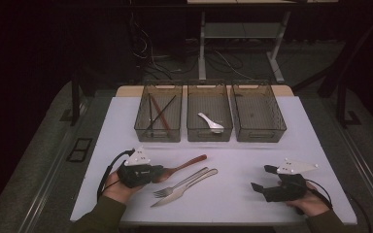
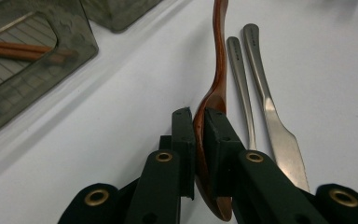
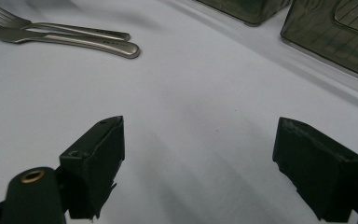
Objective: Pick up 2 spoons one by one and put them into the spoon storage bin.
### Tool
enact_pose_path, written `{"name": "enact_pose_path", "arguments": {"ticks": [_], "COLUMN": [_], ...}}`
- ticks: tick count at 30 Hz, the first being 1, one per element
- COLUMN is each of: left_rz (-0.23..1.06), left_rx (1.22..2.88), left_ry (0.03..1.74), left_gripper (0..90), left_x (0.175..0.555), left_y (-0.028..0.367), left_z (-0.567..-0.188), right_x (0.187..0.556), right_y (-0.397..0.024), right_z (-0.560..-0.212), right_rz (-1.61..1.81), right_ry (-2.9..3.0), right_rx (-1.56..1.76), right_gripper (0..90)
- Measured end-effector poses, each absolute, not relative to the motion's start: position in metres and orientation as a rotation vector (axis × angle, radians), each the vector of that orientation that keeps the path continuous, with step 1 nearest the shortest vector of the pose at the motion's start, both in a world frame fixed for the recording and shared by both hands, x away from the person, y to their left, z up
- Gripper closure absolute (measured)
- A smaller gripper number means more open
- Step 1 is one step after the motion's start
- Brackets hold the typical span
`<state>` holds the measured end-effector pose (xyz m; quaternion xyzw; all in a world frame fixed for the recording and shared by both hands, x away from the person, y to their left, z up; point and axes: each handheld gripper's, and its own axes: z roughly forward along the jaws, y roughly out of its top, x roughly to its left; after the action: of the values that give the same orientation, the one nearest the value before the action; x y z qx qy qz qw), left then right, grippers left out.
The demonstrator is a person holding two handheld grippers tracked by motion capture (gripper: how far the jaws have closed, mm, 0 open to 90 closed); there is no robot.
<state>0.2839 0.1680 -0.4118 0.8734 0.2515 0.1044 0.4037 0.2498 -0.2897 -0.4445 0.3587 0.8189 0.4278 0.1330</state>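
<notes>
**Left claw clamped on the wooden spoon's bowl: lift and sort**

Left claw (image 2: pixel 199 122) is pinched narrow on the wooden spoon (image 2: pixel 216 70), pads on either face of the bowl, which stands on edge between them. In the high view the spoon (image 1: pixel 187 163) lies at about 7 o'clock on the white surface (image 1: pixel 252 145), its handle running out toward 2 o'clock from the left claw (image 1: pixel 159 173). My right claw (image 1: pixel 261 180) sits at 5 o'clock, jaws wide, nothing between them, bare surface in front.

Just beside the spoon, on its 4 o'clock side: fork (image 1: pixel 179 183) and knife (image 1: pixel 184 188), side by side and parallel to it. In the left gripper view the fork's handle (image 2: pixel 240 88) lies close beside the spoon, apparently not touching.

Three clear bins at 12 o'clock. Left bin (image 1: pixel 158 130) holds chopsticks (image 1: pixel 158 114); middle bin (image 1: pixel 210 132) holds a white spoon (image 1: pixel 211 122); right bin (image 1: pixel 258 131) looks empty.

My read: grip is made, lift is next; the middle bin seems the likely home, spoon with spoon.

Notes for doing it well:
- The grip is far out at the bowl end, so the long handle may droop or swing. Lift straight up, slowly.
- Clear the fork before moving sideways; a dragged handle would scatter it.
- Carry the handle over the bin's near wall, then lower before opening.
- Keep the right claw parked.
</notes>
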Motion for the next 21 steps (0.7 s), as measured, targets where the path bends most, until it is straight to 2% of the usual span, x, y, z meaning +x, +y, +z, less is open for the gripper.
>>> {"name": "enact_pose_path", "arguments": {"ticks": [21], "left_rz": [0.329], "left_rx": [2.155], "left_ry": [0.602], "left_gripper": [82.5], "left_x": [0.314], "left_y": [0.144], "left_z": [-0.388], "right_x": [0.251], "right_y": [-0.290], "right_z": [-0.444], "right_rz": [1.244], "right_ry": [2.371], "right_rx": [1.041], "right_gripper": [16.2]}}
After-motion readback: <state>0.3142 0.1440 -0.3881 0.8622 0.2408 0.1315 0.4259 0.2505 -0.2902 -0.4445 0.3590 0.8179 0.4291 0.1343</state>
